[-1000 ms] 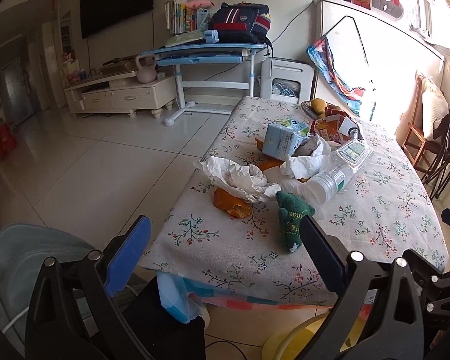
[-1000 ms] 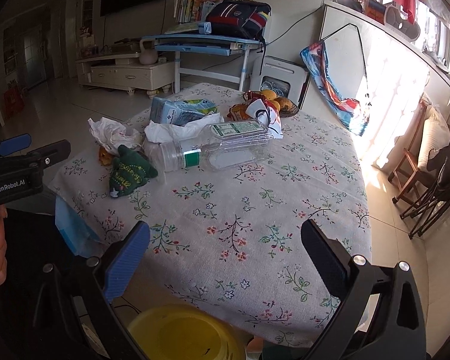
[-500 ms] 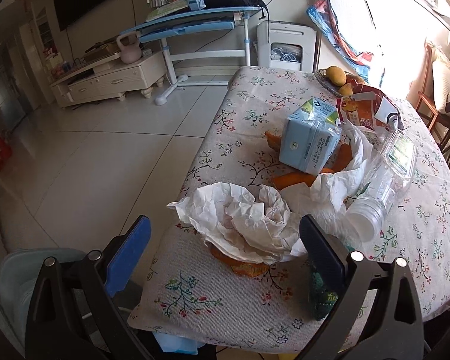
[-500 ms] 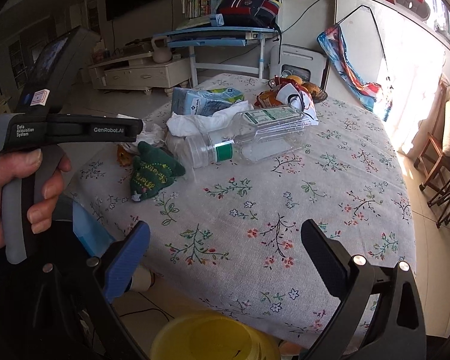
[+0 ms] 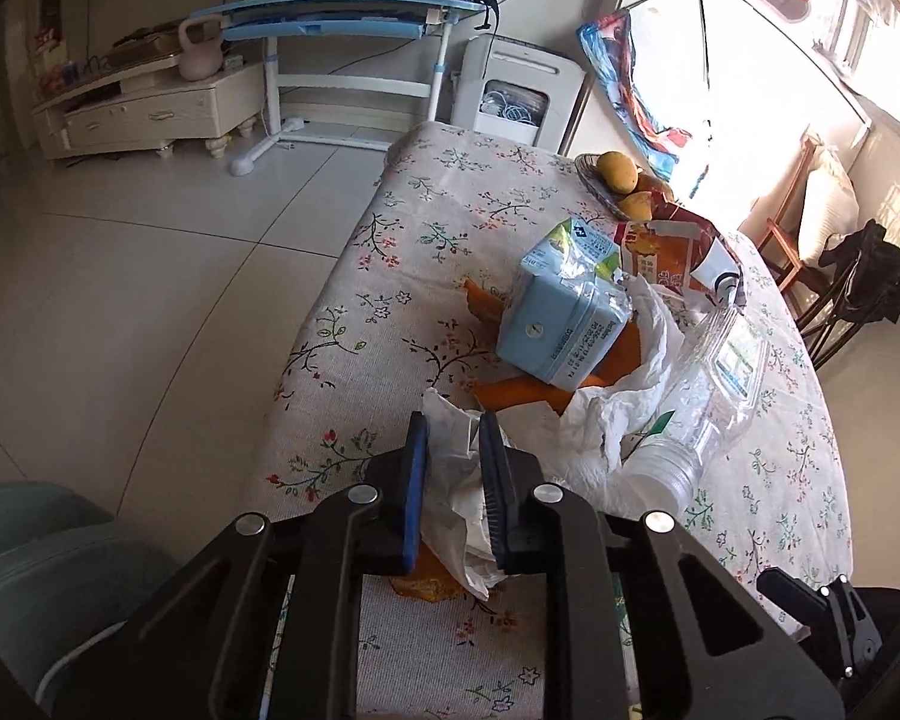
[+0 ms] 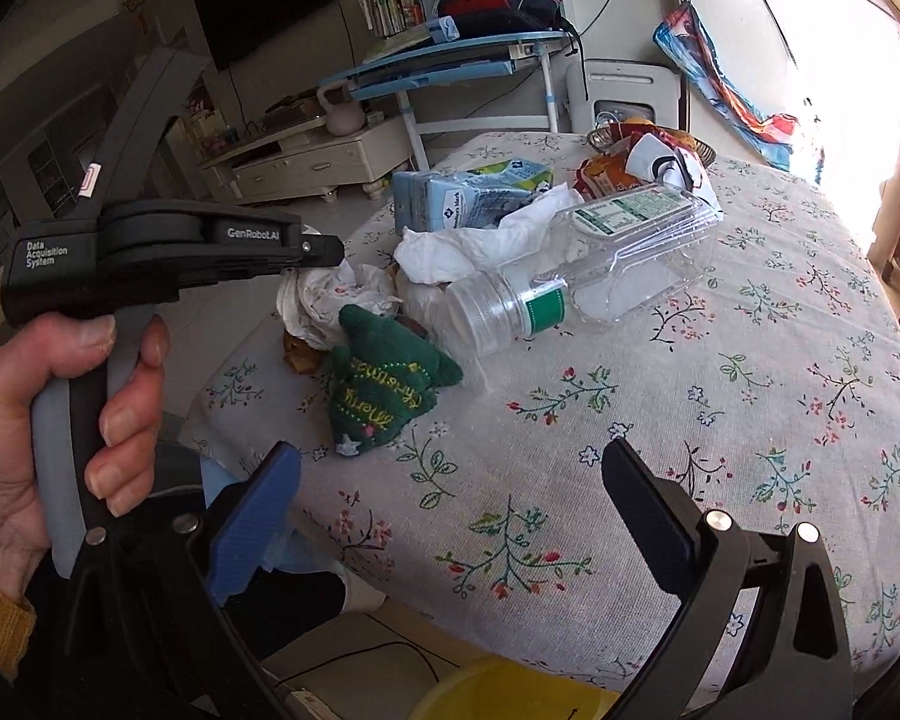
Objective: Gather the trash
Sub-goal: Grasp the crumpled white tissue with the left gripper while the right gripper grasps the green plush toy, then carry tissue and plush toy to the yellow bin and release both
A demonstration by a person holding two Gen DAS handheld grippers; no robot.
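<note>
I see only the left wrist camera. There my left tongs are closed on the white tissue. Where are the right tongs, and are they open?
Observer: The right tongs are open and hold nothing. They hover above the near edge of the table.
Operator: Is there a bin for the tissue?
Observer: A yellow container shows low, below that table edge, between the right tongs.
Operator: Does something lie behind my left tongs?
Observer: Yes, a green felt tree lies beside the tissue, close to the capped end of the clear bottle.
</note>
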